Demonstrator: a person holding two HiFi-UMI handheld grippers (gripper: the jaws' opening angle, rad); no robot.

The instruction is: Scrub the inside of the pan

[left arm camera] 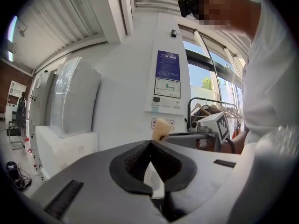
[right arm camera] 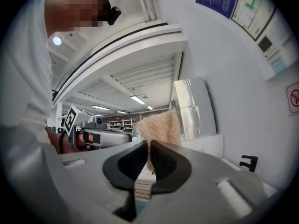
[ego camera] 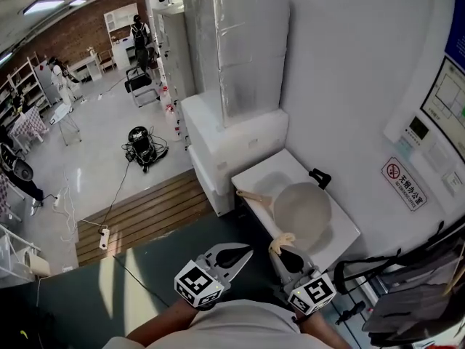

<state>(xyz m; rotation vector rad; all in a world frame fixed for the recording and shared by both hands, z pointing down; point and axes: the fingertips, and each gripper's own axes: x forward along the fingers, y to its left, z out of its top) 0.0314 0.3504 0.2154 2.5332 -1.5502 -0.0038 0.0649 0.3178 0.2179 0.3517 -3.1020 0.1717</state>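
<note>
Cloth (right arm camera: pixel 159 125), shaggy beige, in black-padded right tongs (right arm camera: pixel 148 146); round pale pan (ego camera: pixel 301 208) nearby.

We count one pan (ego camera: pixel 301 208) on the bench (ego camera: pixel 267 174), one tap (ego camera: pixel 320 177) at its wall-side edge, one scrubber (right arm camera: pixel 160 127), and two grippers: left gripper (ego camera: pixel 243 252), right gripper (ego camera: pixel 284 252).

The pan (ego camera: pixel 304 208) lies in the sink (ego camera: pixel 265 171), with the tap (ego camera: pixel 320 177) at its right rim and boxes (ego camera: pixel 232 71) stacked beyond its far end. Before the sink, the left gripper (ego camera: pixel 245 253) sits beside the right gripper (ego camera: pixel 285 252), which holds a scrubber (ego camera: pixel 281 241).
</note>
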